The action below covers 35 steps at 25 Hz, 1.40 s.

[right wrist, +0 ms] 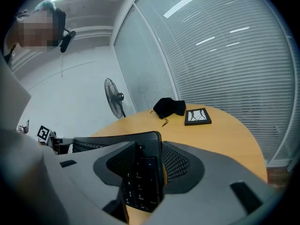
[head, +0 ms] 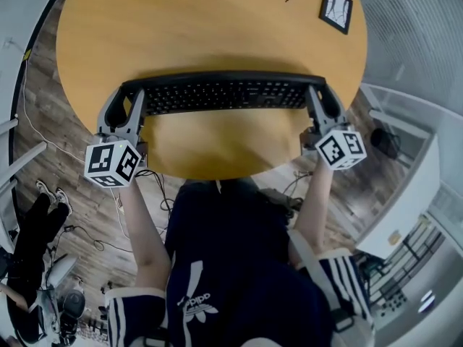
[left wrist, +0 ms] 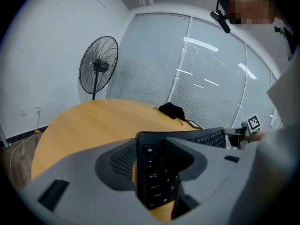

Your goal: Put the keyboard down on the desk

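A black keyboard [head: 224, 94] spans the near part of the round wooden desk [head: 210, 27], held by its two ends. My left gripper [head: 130, 107] is shut on the keyboard's left end [left wrist: 152, 172], with the Esc key showing between the jaws. My right gripper [head: 318, 103] is shut on the right end [right wrist: 140, 177], over the number keys. Whether the keyboard touches the desk top I cannot tell; it looks tilted with its keys facing me.
A framed picture [head: 336, 8] [right wrist: 197, 117] and a black pouch [right wrist: 169, 107] [left wrist: 172, 110] lie at the far side of the desk. A standing fan [left wrist: 97, 69] [right wrist: 114, 103] is beyond the desk. The person's legs [head: 231, 266] are right against the near edge.
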Available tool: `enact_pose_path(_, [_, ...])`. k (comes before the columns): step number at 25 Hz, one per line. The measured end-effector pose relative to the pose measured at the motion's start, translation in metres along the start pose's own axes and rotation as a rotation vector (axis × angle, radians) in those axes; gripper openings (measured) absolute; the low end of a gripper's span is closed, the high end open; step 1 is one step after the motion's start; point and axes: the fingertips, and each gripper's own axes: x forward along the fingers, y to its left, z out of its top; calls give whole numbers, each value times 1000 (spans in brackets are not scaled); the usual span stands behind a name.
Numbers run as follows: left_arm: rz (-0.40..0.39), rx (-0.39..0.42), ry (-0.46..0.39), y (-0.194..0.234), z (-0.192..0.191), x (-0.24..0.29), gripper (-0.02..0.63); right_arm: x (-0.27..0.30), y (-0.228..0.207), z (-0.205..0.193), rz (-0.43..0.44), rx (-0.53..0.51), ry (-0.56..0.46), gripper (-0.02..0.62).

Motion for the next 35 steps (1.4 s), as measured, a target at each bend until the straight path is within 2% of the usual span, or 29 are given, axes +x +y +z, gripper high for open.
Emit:
enact_pose_path(11, [11,9,15,1,0,6,192,7,-5,-11,-8,20,20,160])
enact_pose_path(23, [16,-32,41,9,-5,28,192,27,-16,-14,-25,55,26,160])
enact_pose_path(35, [59,-117,199,28,-22,47,192,51,-20,-27,-49,96,135,160])
